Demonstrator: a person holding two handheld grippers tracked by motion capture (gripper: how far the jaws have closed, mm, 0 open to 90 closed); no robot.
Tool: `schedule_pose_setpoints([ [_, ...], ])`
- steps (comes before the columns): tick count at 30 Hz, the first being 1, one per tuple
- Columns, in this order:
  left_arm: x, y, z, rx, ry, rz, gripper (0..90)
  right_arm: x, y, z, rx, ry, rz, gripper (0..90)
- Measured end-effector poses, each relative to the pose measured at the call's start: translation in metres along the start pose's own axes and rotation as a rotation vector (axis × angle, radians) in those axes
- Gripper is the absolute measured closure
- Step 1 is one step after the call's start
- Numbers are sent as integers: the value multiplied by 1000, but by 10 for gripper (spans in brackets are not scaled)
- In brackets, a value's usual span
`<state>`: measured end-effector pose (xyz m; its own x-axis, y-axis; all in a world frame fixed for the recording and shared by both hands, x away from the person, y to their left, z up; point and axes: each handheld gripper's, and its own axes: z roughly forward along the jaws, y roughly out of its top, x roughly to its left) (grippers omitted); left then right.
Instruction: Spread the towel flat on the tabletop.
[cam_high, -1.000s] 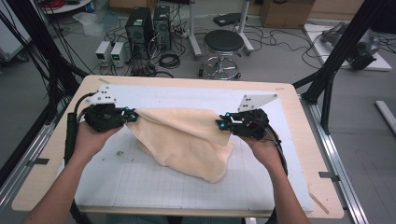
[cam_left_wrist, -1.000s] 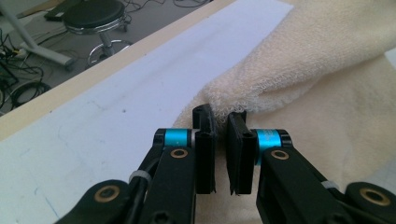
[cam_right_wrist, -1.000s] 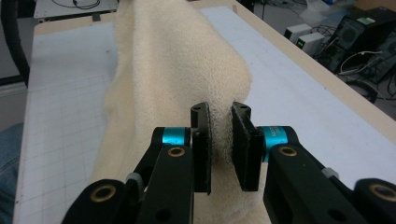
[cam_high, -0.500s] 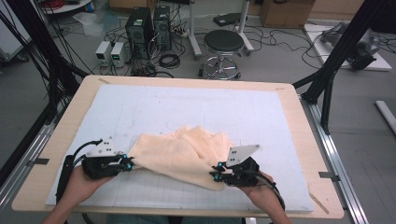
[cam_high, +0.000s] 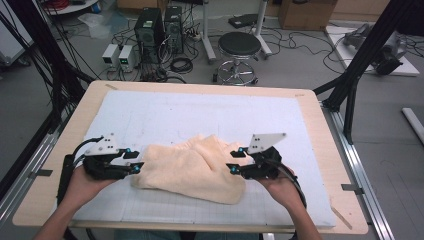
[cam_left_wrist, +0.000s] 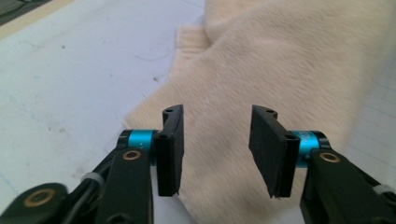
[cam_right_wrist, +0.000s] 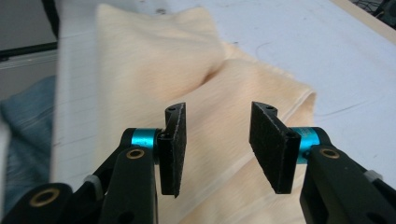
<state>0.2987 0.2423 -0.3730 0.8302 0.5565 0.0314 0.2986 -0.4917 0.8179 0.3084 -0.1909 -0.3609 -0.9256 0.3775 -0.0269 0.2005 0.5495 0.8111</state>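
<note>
A cream fleecy cloth (cam_high: 192, 167) lies bunched and folded on the white mat, near the table's front. My left gripper (cam_high: 136, 160) sits at the cloth's left edge and my right gripper (cam_high: 232, 161) at its right edge. In the left gripper view the gripper (cam_left_wrist: 217, 149) has just been opening its jaws. The cloth (cam_left_wrist: 280, 60) lies under and beyond the gap, and the pads stand off it. The right gripper (cam_right_wrist: 217, 147) has likewise just been opening over a folded edge of the cloth (cam_right_wrist: 154, 60), with no pad pressing on it.
A white gridded mat (cam_high: 200, 112) covers most of the wooden table (cam_high: 320, 125). Beyond the far edge stand a black stool (cam_high: 240, 47) and computer cases (cam_high: 160, 25) among cables. Black frame posts (cam_high: 350, 85) rise at both sides.
Both grippers came from the far half of the table toward the front edge and down, laying the cloth on the mat. Their jaws went from shut on the cloth to open.
</note>
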Motion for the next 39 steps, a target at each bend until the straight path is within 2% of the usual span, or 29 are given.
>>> schedule_pose_setpoints([
  [1, 7, 3, 12, -9, 7, -13, 513, -11, 4, 14, 12, -9, -10, 556],
  [3, 13, 3, 24, -5, 1, -23, 488, -21, 7, 28, 25, 8, 8, 539],
  [5, 16, 2, 30, 7, 7, -27, 445, -30, 8, 44, 46, 22, 25, 520],
  [6, 22, -1, 41, 47, 4, -43, 426, -33, 7, 52, 70, 35, 32, 513],
  [7, 22, -1, 41, 47, 4, -43, 422, -34, 6, 60, 81, 43, 30, 513],
  [9, 29, -7, 52, 88, -17, -78, 425, -38, 3, 75, 111, 54, 32, 529],
  [10, 29, -7, 52, 88, -17, -78, 450, -39, 1, 80, 128, 55, 41, 553],
  [11, 31, -12, 60, 116, -84, -107, 529, -40, -2, 87, 159, 66, 49, 592],
  [12, 29, -15, 65, 153, -110, -109, 597, -41, -4, 92, 175, 77, 55, 645],
  [13, 29, -15, 65, 153, -110, -109, 665, -41, -6, 97, 203, 100, 66, 706],
  [15, 25, -16, 70, 190, -112, -93, 787, -40, -7, 98, 206, 114, 73, 826],
  [16, 22, -13, 69, 180, -100, -83, 846, -40, -5, 97, 205, 110, 62, 850],
  [17, 22, -13, 69, 180, -100, -83, 859, -40, -5, 97, 205, 110, 62, 850],
  [20, 25, -11, 65, 173, -92, -100, 871, -40, -2, 87, 185, 85, 56, 862],
  [21, 26, -10, 63, 153, -87, -111, 871, -41, 1, 71, 136, 53, 66, 863],
  [22, 30, -6, 56, 103, -76, -139, 872, -42, 3, 63, 112, 38, 74, 864],
  [23, 30, -6, 56, 103, -76, -139, 873, -42, 3, 63, 112, 38, 74, 864],
  [24, 35, 2, 48, 56, -62, -161, 873, -45, 8, 47, 74, 4, 81, 864],
  [25, 35, 2, 48, 56, -62, -161, 874, -45, 8, 47, 74, 4, 81, 864],
  [26, 37, 7, 44, 30, -52, -173, 874, -49, 13, 31, 42, -55, 75, 865],
  [27, 39, 18, 36, -2, -28, -169, 874, -51, 16, 22, 23, -73, 78, 865],
  [28, 39, 18, 36, -2, -28, -169, 874, -53, 18, 14, 5, -96, 78, 865],
  [29, 41, 29, 28, -44, -12, -168, 874, -55, 21, 5, -4, -119, 77, 865],
  [30, 41, 34, 24, -63, -8, -166, 874, -57, 23, -2, -14, -133, 67, 865],
  [31, 41, 34, 24, -63, -8, -166, 874, -57, 23, -2, -14, -133, 67, 865],
  [33, 39, 41, 16, -98, -3, -154, 874, -55, 27, -23, -42, -168, 59, 865],
  [34, 37, 42, 12, -104, -6, -146, 873, -53, 26, -28, -47, -170, 55, 864],
  [37, 27, 38, 5, -72, -9, -110, 873, -46, 21, -34, -31, -174, 44, 864],
  [39, 17, 25, 3, -43, -18, -92, 873, -30, 2, -36, -2, -156, 42, 862],
])
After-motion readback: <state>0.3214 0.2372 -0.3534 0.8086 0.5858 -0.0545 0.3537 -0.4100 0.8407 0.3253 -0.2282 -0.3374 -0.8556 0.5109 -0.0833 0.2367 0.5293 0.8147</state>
